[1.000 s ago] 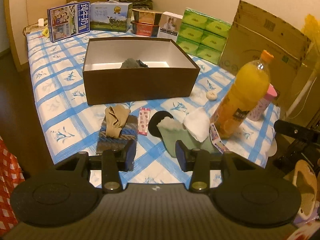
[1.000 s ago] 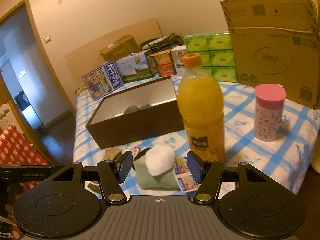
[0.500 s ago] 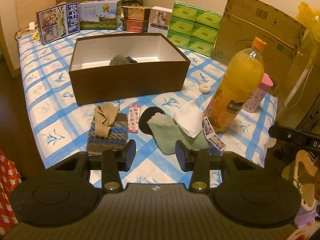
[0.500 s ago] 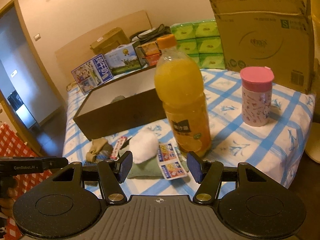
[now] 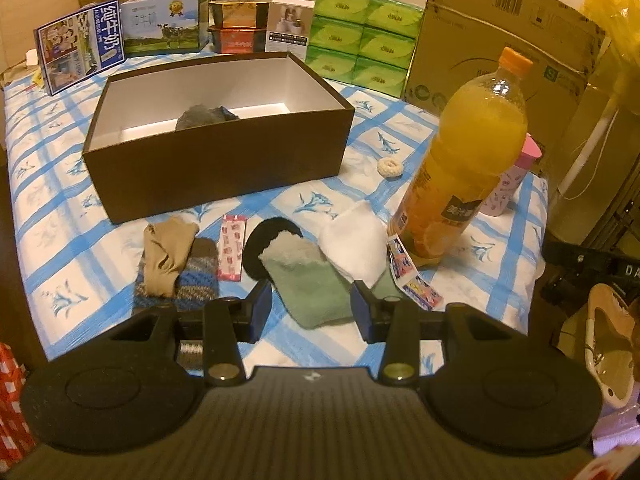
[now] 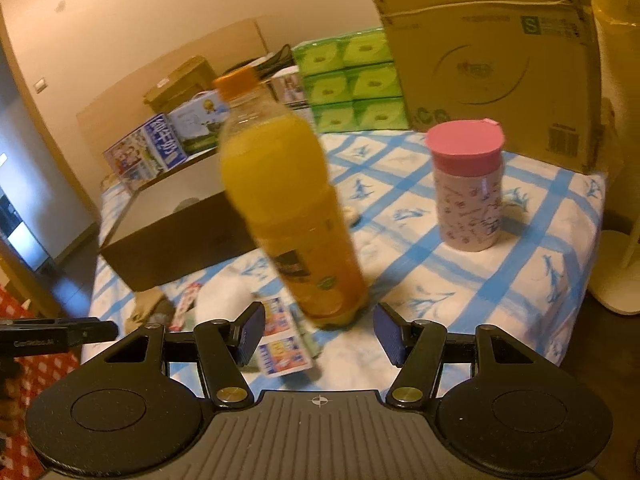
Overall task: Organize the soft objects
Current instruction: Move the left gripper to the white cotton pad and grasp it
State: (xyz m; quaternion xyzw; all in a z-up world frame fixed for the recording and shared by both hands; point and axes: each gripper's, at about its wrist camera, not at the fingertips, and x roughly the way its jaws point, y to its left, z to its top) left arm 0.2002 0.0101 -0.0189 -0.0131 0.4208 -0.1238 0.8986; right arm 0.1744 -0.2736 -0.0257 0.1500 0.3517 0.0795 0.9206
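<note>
In the left wrist view my left gripper [image 5: 311,312] is open and empty, just above the near end of a green sock [image 5: 308,280]. A white soft pad [image 5: 356,246] lies on the sock's right side. A tan sock [image 5: 166,254] lies on a striped blue knit piece [image 5: 188,288] to the left. An open brown box [image 5: 216,132] behind them holds a grey soft item [image 5: 202,117]. In the right wrist view my right gripper [image 6: 319,334] is open and empty, close in front of the orange juice bottle [image 6: 288,220].
The juice bottle [image 5: 468,160] and a pink-lidded cup [image 6: 466,188] stand on the blue-checked cloth [image 5: 60,236]. A black disc [image 5: 256,246], a red sachet [image 5: 231,252], printed packets [image 5: 412,280] and a small ring [image 5: 390,168] lie nearby. Green tissue packs [image 5: 360,48] and cartons line the back.
My left gripper has moved forward and right, closer to the green sock. My right gripper has moved right and closer to the juice bottle. Both stay open.
</note>
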